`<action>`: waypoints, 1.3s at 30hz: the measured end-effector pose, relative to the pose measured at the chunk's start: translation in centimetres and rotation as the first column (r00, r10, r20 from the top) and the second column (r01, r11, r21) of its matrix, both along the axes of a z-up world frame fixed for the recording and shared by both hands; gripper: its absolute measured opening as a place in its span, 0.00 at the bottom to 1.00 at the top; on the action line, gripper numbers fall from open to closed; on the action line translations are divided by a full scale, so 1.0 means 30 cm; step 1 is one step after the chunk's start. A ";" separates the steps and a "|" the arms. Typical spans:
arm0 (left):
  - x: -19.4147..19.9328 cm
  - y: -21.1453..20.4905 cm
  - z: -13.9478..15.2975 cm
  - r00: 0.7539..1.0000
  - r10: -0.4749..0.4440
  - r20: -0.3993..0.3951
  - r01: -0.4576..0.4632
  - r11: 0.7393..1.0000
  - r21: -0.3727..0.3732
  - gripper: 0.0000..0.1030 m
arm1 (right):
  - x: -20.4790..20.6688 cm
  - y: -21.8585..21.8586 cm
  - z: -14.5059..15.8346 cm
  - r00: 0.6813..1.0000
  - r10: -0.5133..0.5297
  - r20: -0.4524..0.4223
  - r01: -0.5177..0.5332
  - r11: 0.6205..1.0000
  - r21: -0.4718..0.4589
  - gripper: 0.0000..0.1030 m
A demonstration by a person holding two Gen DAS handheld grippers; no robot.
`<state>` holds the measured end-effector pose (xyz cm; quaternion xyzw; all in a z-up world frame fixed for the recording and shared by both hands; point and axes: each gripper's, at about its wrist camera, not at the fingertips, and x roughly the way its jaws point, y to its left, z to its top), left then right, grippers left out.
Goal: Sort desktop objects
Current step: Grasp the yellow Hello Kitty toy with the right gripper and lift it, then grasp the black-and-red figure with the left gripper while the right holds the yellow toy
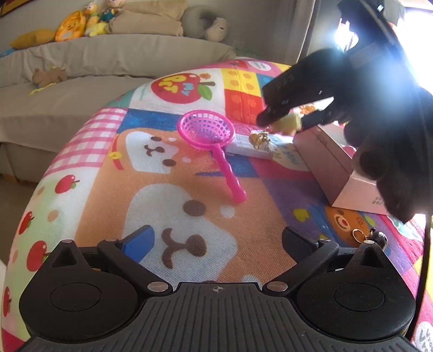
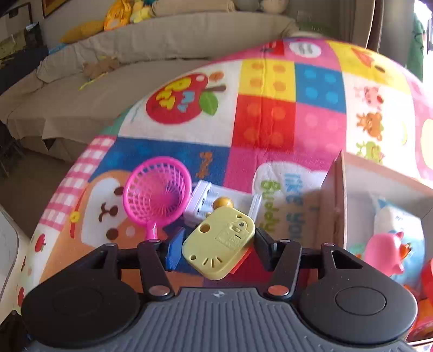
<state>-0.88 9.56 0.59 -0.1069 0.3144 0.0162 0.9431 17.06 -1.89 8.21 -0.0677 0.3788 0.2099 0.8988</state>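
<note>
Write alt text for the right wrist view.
The right gripper holds a yellow toy between its fingers above a colourful play mat. Just beyond lie a pink net scoop and a white pack; an open box at right holds a pink pig toy.

Ahead of your tongs: beige slip-covered sofa [image 1: 108, 67] with yellow plush toys [image 1: 81, 24] along its backrest, small brown teddy [image 1: 48, 77] on the seat. Bright cartoon play mat [image 1: 108, 168] beneath. Harsh window glare [image 1: 392, 46] upper right.
</note>
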 end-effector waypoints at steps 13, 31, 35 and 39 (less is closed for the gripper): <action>0.000 -0.009 0.004 1.000 0.007 -0.004 -0.007 1.000 0.026 1.00 | -0.335 -0.385 0.221 0.998 0.054 -0.014 -0.053 0.996 0.075 0.52; -0.013 -0.134 0.056 0.989 -0.144 -0.011 0.145 0.983 0.114 1.00 | -0.262 -0.698 -0.042 0.962 -0.148 -0.231 0.174 0.980 0.094 0.56; -0.034 -0.150 0.043 0.984 -0.172 -0.037 0.176 0.972 0.154 1.00 | -0.272 -0.731 0.004 0.973 -0.206 -0.105 0.220 0.964 0.150 0.77; -0.025 -0.199 0.035 0.970 -0.239 -0.050 0.243 0.960 0.138 1.00 | -0.383 -0.769 0.036 0.958 -0.268 0.104 0.255 0.959 0.122 1.00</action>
